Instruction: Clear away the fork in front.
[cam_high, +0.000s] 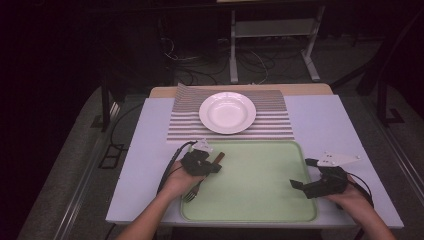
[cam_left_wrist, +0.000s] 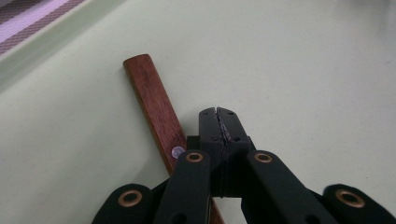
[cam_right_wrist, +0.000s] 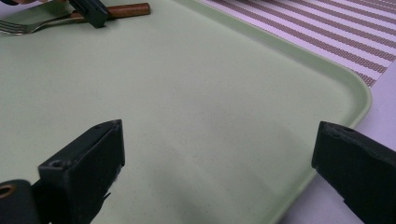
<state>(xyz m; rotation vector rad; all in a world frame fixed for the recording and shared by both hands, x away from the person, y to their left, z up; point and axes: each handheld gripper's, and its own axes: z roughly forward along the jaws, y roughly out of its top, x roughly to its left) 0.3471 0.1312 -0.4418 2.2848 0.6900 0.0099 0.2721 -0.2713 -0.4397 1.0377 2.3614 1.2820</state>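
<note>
We see a fork with a brown wooden handle and metal tines (cam_high: 200, 181) lying at the left side of a pale green rectangular plastic tray (cam_high: 260, 200); its tines point toward the person's edge of the table and its handle end points toward the far side, slanting a little to the right; in the left gripper view the handle (cam_left_wrist: 156, 105) rests flat on the tray floor with a small metal rivet showing near the jaws.

The left gripper (cam_high: 216, 167) sits over the fork's handle, held in the person's left hand (cam_high: 177, 181); in its own view (cam_left_wrist: 217, 112) the two black jaws are pressed fully together, tip against tip, with nothing between them; the wooden handle runs just beside them on their left and passes under the gripper's body, and we cannot tell whether the tips touch it.

The right gripper (cam_high: 304, 173) hovers at the tray's right edge in the person's right hand (cam_high: 352, 197); its jaws stand wide apart and hold nothing; in its own view (cam_right_wrist: 219, 154) the bare tray floor lies between them, and the fork (cam_right_wrist: 56, 21) shows well off at the far side.

Beyond the tray lies a brown and white striped placemat (cam_high: 185, 112) bearing a round white ceramic plate (cam_high: 227, 112); both rest on a light table (cam_high: 320, 120).
</note>
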